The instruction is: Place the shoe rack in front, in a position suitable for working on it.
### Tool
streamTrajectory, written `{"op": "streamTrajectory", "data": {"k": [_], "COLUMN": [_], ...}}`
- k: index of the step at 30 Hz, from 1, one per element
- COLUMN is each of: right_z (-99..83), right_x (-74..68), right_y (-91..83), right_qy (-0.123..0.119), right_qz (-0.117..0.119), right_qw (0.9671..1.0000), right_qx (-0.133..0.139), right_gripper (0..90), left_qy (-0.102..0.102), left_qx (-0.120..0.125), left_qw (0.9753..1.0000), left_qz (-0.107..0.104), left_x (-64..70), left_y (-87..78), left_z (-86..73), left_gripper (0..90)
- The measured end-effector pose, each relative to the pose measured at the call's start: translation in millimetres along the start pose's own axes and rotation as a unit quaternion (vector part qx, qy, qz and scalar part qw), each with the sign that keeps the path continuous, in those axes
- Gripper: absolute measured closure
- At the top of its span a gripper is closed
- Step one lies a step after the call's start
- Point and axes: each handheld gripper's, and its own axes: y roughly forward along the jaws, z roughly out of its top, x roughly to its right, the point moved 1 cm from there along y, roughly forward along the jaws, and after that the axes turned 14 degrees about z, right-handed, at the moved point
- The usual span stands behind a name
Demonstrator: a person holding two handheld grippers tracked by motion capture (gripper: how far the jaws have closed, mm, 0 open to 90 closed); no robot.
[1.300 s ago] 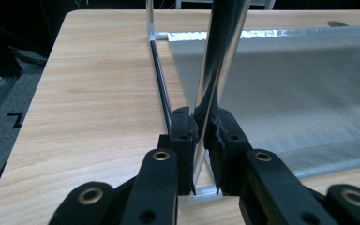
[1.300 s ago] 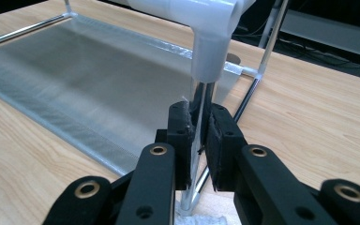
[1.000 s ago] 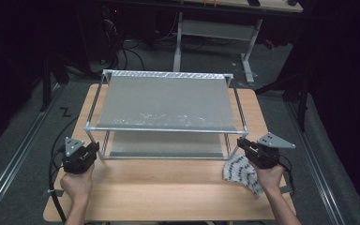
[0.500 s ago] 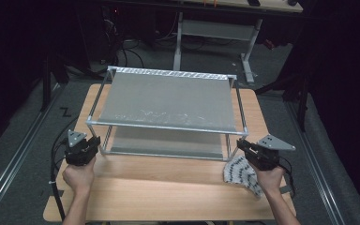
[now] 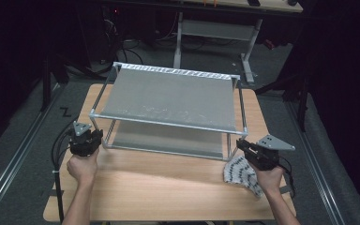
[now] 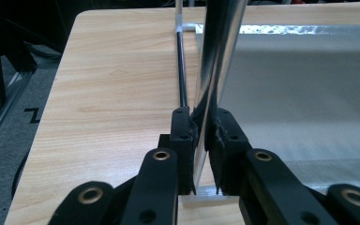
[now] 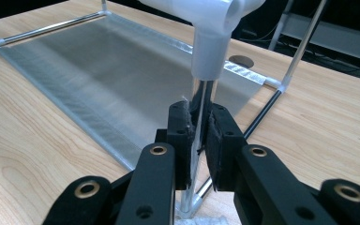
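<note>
A metal-tube rack (image 5: 168,99) with two grey mesh shelves stands on the wooden table (image 5: 168,187). My left gripper (image 5: 97,138) is at the rack's front left leg. In the left gripper view that gripper (image 6: 205,126) is shut on the shiny upright post (image 6: 218,56). At the front right leg, my right gripper (image 5: 242,145) holds the rack too. The right gripper view shows it (image 7: 199,123) shut on the post just below a white corner joint (image 7: 211,47). A black-and-white patterned cloth (image 5: 240,174) lies under my right hand.
A grey desk frame (image 5: 215,33) stands on the floor beyond the table. Metal rails (image 5: 18,154) run along the floor on both sides. Bare tabletop lies between my hands and the near edge.
My left gripper has moved away from me, and the rack's front left corner has shifted back with it. The right gripper and the cloth have stayed in place.
</note>
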Motion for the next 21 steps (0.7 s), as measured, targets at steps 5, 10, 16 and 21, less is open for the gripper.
{"op": "streamTrajectory", "data": {"k": [5,10,16,21], "right_z": [0.2,1.2,2.0,2.1], "right_x": [-0.7,-0.5,-2.1,-1.7], "right_y": [1.8,3.8,5.3,5.7], "right_qy": [0.000,0.000,-0.001,0.003], "right_qz": [0.001,0.001,0.001,-0.004], "right_qw": [1.0000,1.0000,1.0000,1.0000], "right_qx": [0.003,0.002,0.001,0.002], "right_gripper": [81.1,81.2,81.2,81.2], "left_qy": [-0.006,0.000,-0.009,0.008], "left_qx": [-0.009,-0.016,-0.017,-0.022], "left_qw": [0.9999,0.9998,0.9998,0.9997], "left_qz": [0.002,0.006,0.004,0.010], "left_x": [-0.4,0.2,-0.1,4.3], "left_y": [7.5,13.5,21.4,23.0], "left_z": [6.5,12.3,16.3,12.1], "left_gripper": [80.0,80.1,79.1,69.7]}}
